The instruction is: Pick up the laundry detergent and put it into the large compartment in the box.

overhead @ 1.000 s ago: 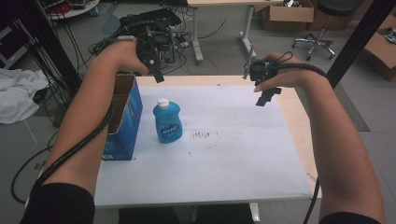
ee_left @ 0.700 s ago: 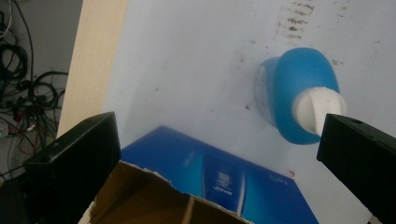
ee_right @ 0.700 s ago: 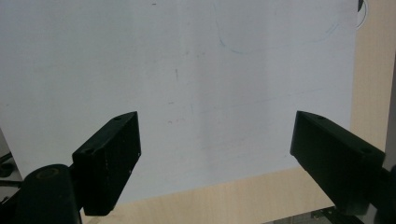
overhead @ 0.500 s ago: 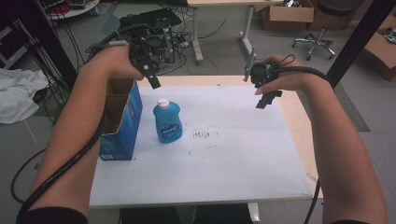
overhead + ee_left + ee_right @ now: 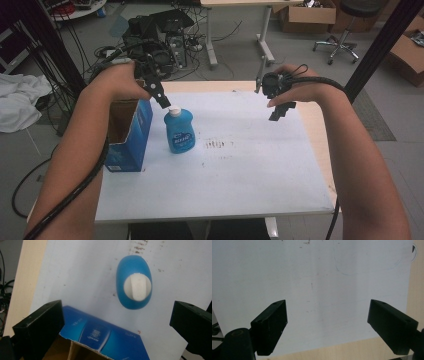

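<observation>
- Obstacles sit together on the left of the white sheet (image 5: 240, 165): blue bottle (image 5: 179, 131), upright, white cap up; open blue box (image 5: 125, 135) just beside it, further left, at the table's left edge.
- Narrow gap between bottle and box; sheet shows between them in the left gripper view.
- Left gripper (image 5: 161, 99) hangs over the bottle's cap, jaws spread wide; from its own view the bottle (image 5: 134, 282) lies between the jaws and the box (image 5: 100, 336) below them.
- Centre, near and right parts of the sheet bare apart from small dark marks; free passage there.
- Right gripper (image 5: 280, 111), jaws apart, hangs over the far right part; bare sheet (image 5: 312, 290) beneath it.
</observation>
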A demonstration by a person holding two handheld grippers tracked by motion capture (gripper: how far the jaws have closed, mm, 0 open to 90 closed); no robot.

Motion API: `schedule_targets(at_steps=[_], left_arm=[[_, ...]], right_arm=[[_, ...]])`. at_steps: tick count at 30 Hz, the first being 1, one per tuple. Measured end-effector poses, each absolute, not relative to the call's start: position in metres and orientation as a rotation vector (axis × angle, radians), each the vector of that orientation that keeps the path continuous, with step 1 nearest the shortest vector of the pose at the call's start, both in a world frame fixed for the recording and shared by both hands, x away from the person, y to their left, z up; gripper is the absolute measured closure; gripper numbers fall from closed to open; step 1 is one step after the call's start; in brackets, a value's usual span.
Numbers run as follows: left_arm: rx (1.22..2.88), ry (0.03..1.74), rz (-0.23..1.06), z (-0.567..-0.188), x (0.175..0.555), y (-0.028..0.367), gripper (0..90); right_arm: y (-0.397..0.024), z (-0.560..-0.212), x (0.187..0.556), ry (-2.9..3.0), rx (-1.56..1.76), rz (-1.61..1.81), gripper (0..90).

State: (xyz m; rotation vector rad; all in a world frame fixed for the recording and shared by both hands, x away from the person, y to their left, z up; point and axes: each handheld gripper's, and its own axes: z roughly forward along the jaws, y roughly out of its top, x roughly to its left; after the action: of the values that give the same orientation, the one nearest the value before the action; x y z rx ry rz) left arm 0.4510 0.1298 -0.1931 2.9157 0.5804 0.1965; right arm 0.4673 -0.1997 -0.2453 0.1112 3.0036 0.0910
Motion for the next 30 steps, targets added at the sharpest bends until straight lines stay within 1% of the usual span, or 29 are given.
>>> schedule_targets(at_steps=[14, 23, 30], left_arm=[[2.907, 0.581, 0.142, -0.218, 0.443, 0.13, 0.1], [2.917, 0.566, 0.092, -0.239, 0.447, 0.118, 0.1], [2.937, 0.547, 0.08, -0.249, 0.449, 0.11, 0.1]], right_arm=[[-0.195, -0.249, 0.463, 2.996, 0.093, 0.085, 16.3], [-0.197, -0.255, 0.462, 3.001, 0.086, 0.08, 16.3], [-0.199, -0.258, 0.463, 3.003, 0.095, 0.084, 16.3]])
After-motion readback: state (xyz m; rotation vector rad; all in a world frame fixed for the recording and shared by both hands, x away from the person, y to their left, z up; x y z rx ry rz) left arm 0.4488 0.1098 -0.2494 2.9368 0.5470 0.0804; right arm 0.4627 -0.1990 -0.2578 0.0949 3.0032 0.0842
